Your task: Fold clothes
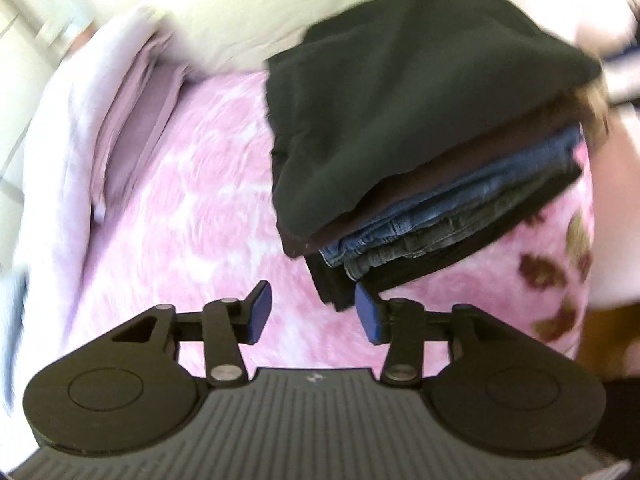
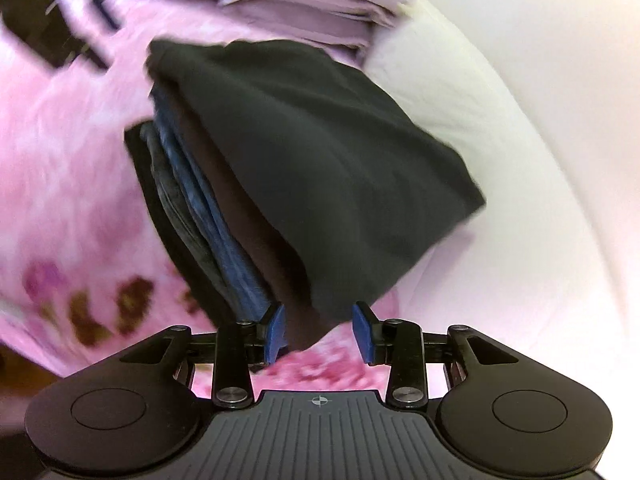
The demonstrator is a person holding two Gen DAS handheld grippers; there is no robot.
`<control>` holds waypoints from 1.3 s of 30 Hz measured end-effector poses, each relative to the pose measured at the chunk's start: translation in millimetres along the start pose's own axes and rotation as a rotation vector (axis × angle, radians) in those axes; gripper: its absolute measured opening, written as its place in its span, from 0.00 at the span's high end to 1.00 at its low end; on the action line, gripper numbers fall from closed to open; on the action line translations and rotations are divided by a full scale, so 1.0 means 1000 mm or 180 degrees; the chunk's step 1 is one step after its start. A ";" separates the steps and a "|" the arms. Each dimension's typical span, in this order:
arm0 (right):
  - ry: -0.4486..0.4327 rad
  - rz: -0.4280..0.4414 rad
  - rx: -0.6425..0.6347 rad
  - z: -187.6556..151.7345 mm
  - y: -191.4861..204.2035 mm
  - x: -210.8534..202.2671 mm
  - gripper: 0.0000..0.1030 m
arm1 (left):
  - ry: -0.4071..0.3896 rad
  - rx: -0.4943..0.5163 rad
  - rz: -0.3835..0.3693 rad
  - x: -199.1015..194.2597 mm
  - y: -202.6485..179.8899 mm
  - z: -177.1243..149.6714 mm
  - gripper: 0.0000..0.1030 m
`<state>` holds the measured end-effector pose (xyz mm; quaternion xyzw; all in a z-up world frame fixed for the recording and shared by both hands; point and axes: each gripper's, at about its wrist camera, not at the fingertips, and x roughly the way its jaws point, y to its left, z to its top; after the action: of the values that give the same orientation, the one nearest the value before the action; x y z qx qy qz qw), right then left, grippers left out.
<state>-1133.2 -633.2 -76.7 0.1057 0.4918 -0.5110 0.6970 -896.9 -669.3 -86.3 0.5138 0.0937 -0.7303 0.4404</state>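
A pink blanket (image 1: 192, 184) is covering the bed. A stack of folded clothes (image 1: 420, 152) is lying on it, and folded lilac sheets (image 1: 128, 120) are lying beside the stack, against a cream pillow (image 1: 256, 12).

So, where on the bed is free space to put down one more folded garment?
Pink blanket lies bare between the lilac folded bedding and the clothes stack. The stack's side is crowded; the cream pillow closes the far end.

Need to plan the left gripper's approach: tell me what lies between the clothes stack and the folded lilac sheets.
Only bare pink blanket lies between the stack and the lilac sheets, shown in the left wrist view.
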 end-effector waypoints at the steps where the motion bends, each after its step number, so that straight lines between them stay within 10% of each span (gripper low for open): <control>1: 0.0014 0.0045 0.0132 0.000 -0.001 -0.004 0.63 | -0.0009 -0.0116 -0.0016 -0.006 0.002 0.000 0.50; 10: -0.0037 0.0060 0.1251 -0.012 0.009 -0.069 0.33 | -0.0255 -0.0294 -0.0310 -0.053 -0.004 -0.022 0.37; 18: -0.0193 -0.0195 0.2250 -0.012 0.049 -0.142 0.31 | -0.0567 -0.0412 -0.0587 -0.103 0.009 -0.072 0.22; 39: -0.0184 -0.0231 0.2492 0.006 0.120 -0.204 0.31 | -0.0689 -0.1060 -0.0740 -0.174 0.020 -0.112 0.21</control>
<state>-1031.0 -458.4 45.0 0.3317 0.2433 -0.6870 0.5990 -792.6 -520.7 13.9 0.3385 0.2237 -0.8014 0.4394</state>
